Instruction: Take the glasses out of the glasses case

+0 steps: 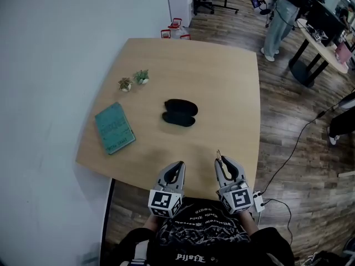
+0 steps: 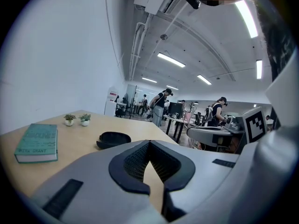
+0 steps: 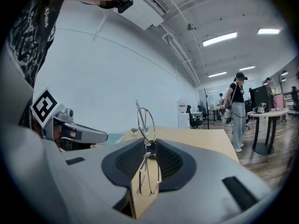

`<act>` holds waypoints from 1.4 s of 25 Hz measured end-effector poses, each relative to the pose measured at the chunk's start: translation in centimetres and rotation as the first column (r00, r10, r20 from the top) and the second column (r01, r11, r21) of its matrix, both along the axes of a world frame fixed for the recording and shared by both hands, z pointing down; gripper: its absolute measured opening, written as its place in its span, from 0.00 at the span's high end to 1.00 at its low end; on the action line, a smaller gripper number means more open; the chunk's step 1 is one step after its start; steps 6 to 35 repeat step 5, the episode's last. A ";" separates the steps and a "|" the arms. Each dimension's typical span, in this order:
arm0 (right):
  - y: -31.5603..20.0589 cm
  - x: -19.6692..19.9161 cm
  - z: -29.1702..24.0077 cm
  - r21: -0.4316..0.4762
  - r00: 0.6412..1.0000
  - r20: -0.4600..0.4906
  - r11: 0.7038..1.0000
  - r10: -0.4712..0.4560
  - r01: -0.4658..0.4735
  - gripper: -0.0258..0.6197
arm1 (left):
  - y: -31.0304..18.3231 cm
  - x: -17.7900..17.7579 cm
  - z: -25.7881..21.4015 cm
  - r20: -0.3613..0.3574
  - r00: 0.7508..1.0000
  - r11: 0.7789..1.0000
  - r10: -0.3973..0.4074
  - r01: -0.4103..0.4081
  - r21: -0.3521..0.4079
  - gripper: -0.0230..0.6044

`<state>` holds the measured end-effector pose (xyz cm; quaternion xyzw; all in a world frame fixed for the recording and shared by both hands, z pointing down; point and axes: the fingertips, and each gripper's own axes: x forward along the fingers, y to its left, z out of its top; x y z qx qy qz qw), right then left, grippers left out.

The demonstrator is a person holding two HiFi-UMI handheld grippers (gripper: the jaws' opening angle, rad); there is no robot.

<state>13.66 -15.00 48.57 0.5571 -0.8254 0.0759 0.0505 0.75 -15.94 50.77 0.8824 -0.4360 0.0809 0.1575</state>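
Office floor of dark wood planks runs off behind the work area, with a pale wall on the left side and other people standing at desks far beyond both tongs. Ahead of me is the light wooden counter [image 1: 222, 82], and both tongs hover over its near edge. A teal book [image 1: 114, 128] lies ahead and to the left of the left tongs [image 1: 179, 165], and further out past it stand two small potted plants [image 1: 133, 80]. The black glasses case [image 1: 179, 112] lies open well ahead of both tongs, roughly in line with the gap between them and touched by neither. My left tongs are fully closed with nothing in them. My right tongs [image 1: 221, 161] are pinched narrow on the glasses [image 3: 148, 144], a thin wire frame held edge-on near the bridge, with one lens ring sticking up above the pads and the other hanging below. So I judge the lift-out done: the glasses are clear of the case and well apart from it, carried at the counter's near side. What is left, as I read it, is the set-down: ease the right tongs down onto bare counter beside the case, keep the frame level so the lower lens lands softly, then release gently, since so light a frame could snag on the pads.
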 end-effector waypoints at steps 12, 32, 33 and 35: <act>-0.6 0.4 -0.1 -0.003 1.000 -0.012 1.000 0.000 -0.001 0.84 | -1.0 0.3 0.0 0.006 1.000 1.000 -0.002 0.002 0.004 0.96; -0.6 0.4 -0.1 -0.003 1.000 -0.012 1.000 0.000 -0.001 0.84 | -1.0 0.3 0.0 0.006 1.000 1.000 -0.002 0.002 0.004 0.96; -0.6 0.4 -0.1 -0.003 1.000 -0.012 1.000 0.000 -0.001 0.84 | -1.0 0.3 0.0 0.006 1.000 1.000 -0.002 0.002 0.004 0.96; -0.6 0.4 -0.1 -0.003 1.000 -0.012 1.000 0.000 -0.001 0.84 | -1.0 0.3 0.0 0.006 1.000 1.000 -0.002 0.002 0.004 0.96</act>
